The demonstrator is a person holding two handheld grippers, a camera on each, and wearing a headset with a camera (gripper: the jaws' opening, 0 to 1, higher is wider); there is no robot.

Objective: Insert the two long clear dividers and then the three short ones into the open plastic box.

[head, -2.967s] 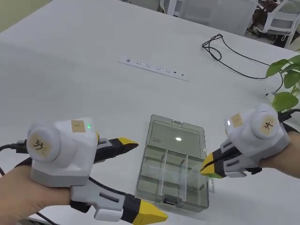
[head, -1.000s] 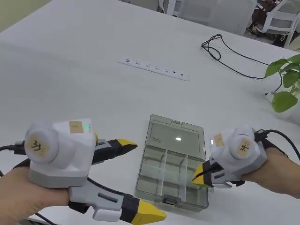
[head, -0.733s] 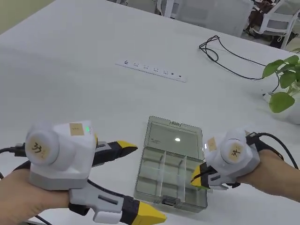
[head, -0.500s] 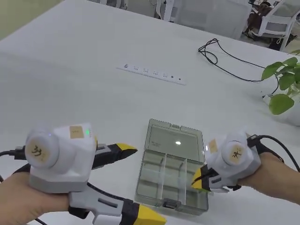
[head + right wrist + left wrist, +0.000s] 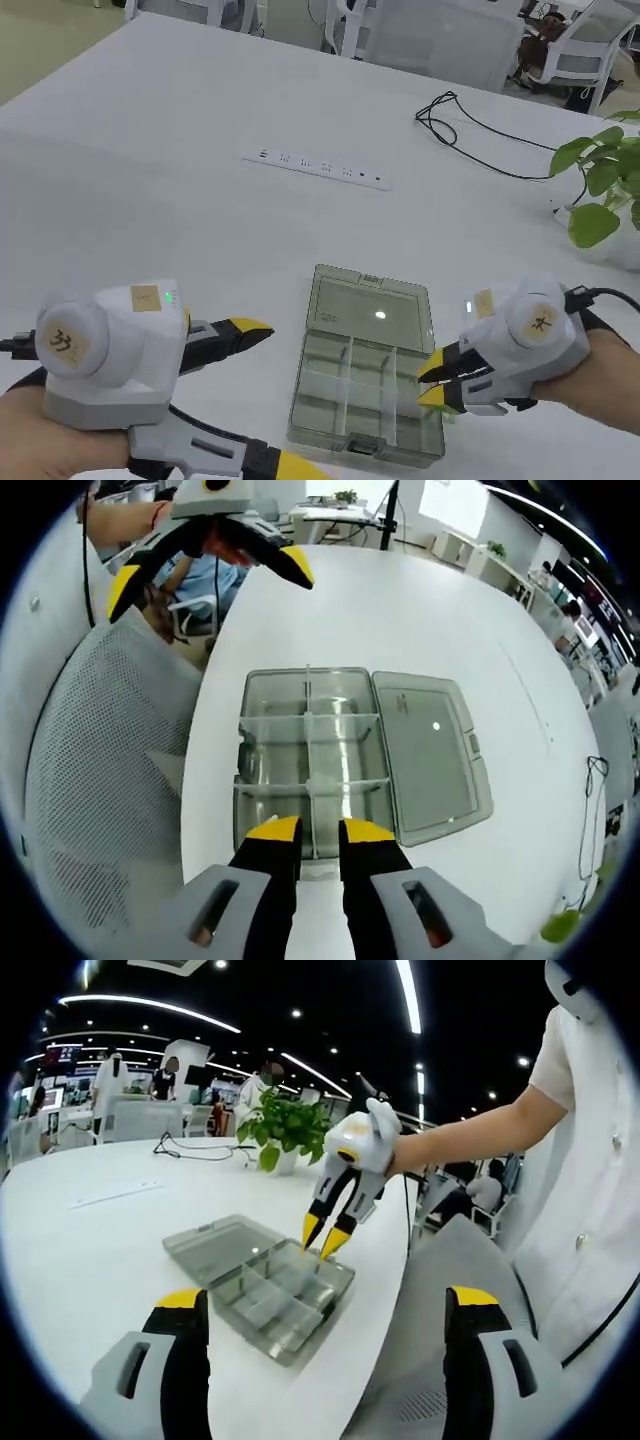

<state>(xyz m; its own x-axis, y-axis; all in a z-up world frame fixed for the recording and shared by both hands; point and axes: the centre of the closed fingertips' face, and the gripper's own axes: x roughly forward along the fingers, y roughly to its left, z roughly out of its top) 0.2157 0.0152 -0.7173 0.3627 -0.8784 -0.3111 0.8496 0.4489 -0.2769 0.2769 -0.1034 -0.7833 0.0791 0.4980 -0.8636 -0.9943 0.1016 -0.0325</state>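
Note:
The open clear plastic box [image 5: 365, 380] lies near the table's front edge, with its lid [image 5: 372, 305] folded flat behind it. Clear dividers [image 5: 310, 750] stand inside and split it into several compartments. My right gripper [image 5: 436, 384] hovers just above the box's right front corner with its yellow tips a little apart; nothing shows between them. In the right gripper view, one divider runs toward the gap between the right gripper [image 5: 320, 831] fingers. My left gripper [image 5: 270, 398] is held wide open to the left of the box [image 5: 260, 1280], holding nothing.
A white power strip [image 5: 320, 167] lies farther back on the white table [image 5: 150, 180]. A black cable [image 5: 470, 125] coils at the back right, beside a green plant [image 5: 600, 185]. A mesh chair [image 5: 110, 760] stands off the table's near edge.
The right gripper came down to the box's right front corner, then drew back slightly right with its tips parted. The left gripper stayed wide open. The head camera tilted.

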